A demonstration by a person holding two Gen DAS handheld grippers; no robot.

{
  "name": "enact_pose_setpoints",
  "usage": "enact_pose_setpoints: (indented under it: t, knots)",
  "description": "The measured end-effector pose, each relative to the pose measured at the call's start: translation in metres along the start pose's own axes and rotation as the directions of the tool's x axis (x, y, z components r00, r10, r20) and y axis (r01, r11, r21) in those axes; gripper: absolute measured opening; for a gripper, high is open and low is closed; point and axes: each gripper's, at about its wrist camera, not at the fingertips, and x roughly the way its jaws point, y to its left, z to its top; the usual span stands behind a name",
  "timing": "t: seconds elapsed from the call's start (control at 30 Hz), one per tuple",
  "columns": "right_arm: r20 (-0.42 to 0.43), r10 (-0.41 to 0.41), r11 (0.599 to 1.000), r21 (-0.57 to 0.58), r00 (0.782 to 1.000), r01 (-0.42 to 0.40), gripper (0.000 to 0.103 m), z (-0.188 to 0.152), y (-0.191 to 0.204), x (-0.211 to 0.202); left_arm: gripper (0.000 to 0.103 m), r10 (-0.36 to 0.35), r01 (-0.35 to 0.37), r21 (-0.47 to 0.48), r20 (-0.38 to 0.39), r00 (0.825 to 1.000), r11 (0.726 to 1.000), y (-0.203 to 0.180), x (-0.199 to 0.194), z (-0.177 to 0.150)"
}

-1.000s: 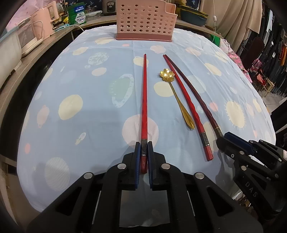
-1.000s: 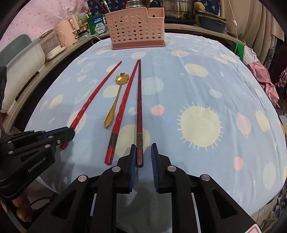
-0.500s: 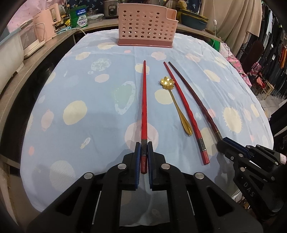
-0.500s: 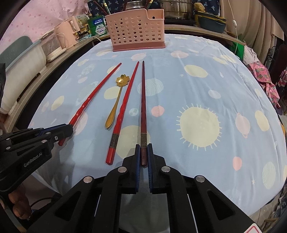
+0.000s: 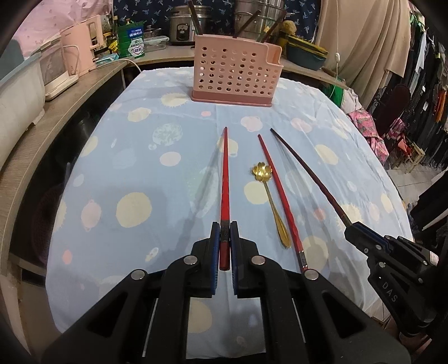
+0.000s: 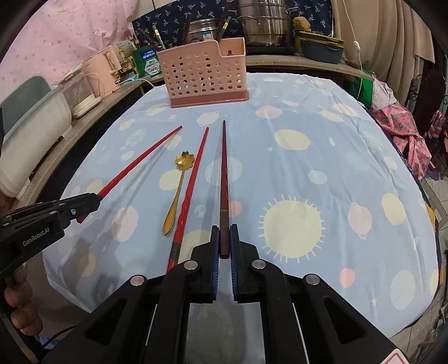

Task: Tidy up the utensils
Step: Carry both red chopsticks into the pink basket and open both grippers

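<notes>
Clamping red chopstick [image 5: 224, 179], dark chopstick [image 6: 224, 179] between jaws

My left gripper [image 5: 224, 233] is clamped on a red chopstick [image 5: 224, 179], my right gripper [image 6: 224, 238] on a dark one [image 6: 224, 179]; both point forward and down

A pink kettle [image 5: 81, 47] and steel pots [image 6: 266, 25] stand behind.

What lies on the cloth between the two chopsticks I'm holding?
The gold spoon and a second red chopstick, side by side, between the left gripper's red chopstick and the right gripper's dark chopstick. Both wrist views show them.
</notes>
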Motion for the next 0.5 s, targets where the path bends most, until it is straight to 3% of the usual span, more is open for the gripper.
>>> enact_pose_setpoints:
  t: [0.23,0.5]
  knots:
    - [0.084,0.019,0.999,0.035,0.996,-0.022,0.007,0.032,-0.009,-0.019,0.007,0.018,-0.016,-0.024,0.103,0.995,1.000,0.010,-0.023,0.042]
    - [0.236,0.023,0.999,0.037,0.972,-0.032,0.007,0.098,-0.018,-0.045,0.007,0.042,-0.030,-0.053,0.249,0.968,0.998,0.023,-0.049,0.116]
